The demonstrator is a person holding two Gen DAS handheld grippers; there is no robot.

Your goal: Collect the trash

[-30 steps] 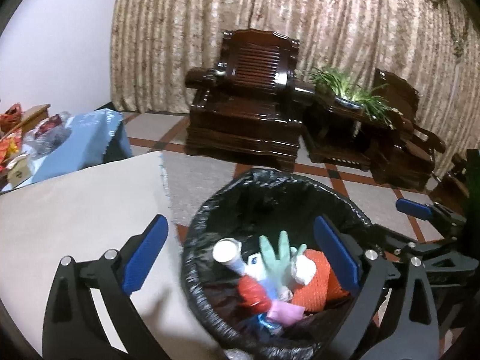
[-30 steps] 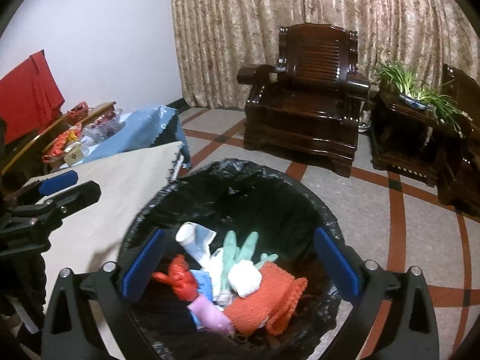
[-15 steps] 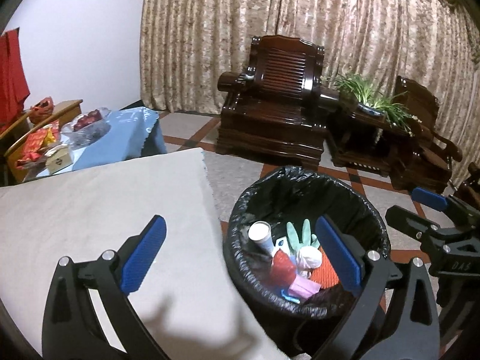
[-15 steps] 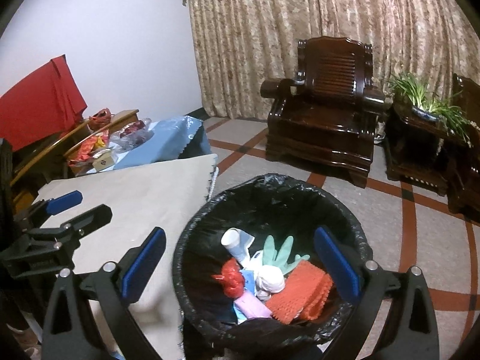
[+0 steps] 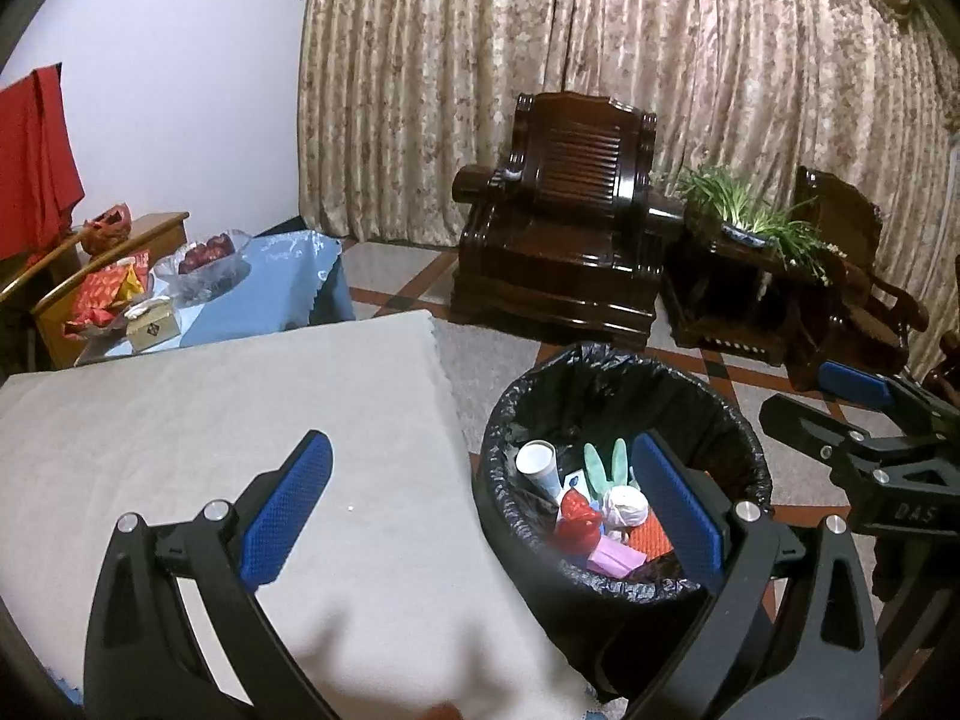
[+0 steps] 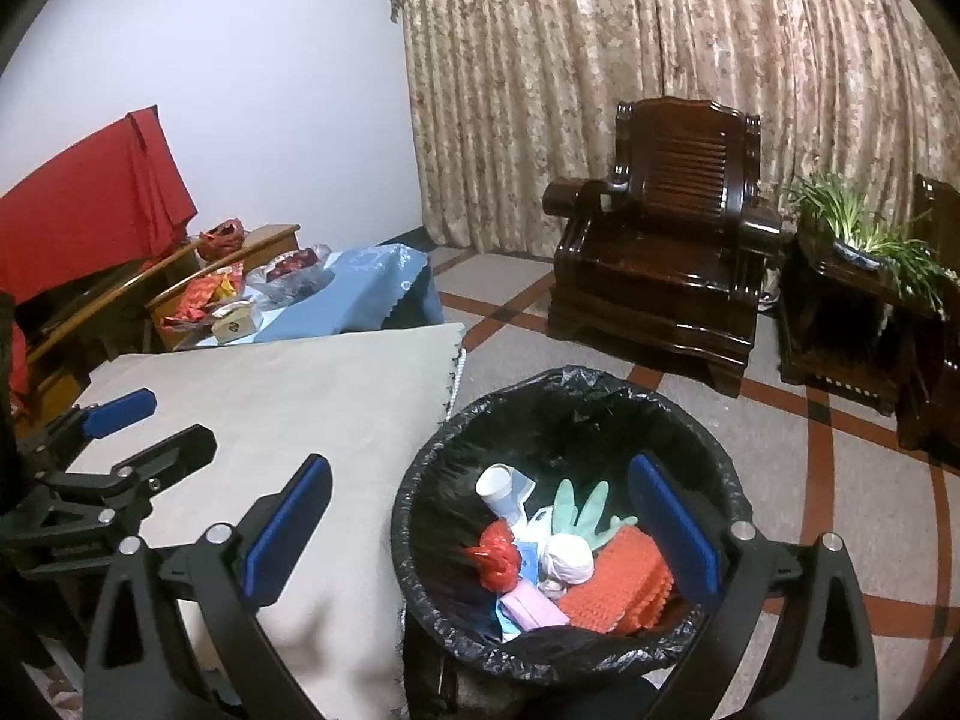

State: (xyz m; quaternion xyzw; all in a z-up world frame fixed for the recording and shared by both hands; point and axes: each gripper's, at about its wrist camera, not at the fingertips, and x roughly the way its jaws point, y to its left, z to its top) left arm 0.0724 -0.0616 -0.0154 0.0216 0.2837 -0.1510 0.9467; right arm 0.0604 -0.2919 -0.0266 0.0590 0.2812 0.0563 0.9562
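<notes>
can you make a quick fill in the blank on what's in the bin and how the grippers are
The round bin is lined with a ____ plastic bag.
The pale green rubber glove lies ____ the bin.
The left gripper and right gripper both stand ____, holding nothing.
The beige cloth-covered table stands ____ the bin.

Missing words: black; inside; open; beside

Patterned beige curtains [image 5: 600, 60] cover the far wall beside a plain white wall [image 6: 240, 60]. A dark carved wooden armchair [image 6: 660, 228] stands on the grey tiled floor [image 6: 840, 480] with red-brown bands, next to a dark side table [image 6: 840, 324] bearing a green plant [image 6: 870, 228].
</notes>
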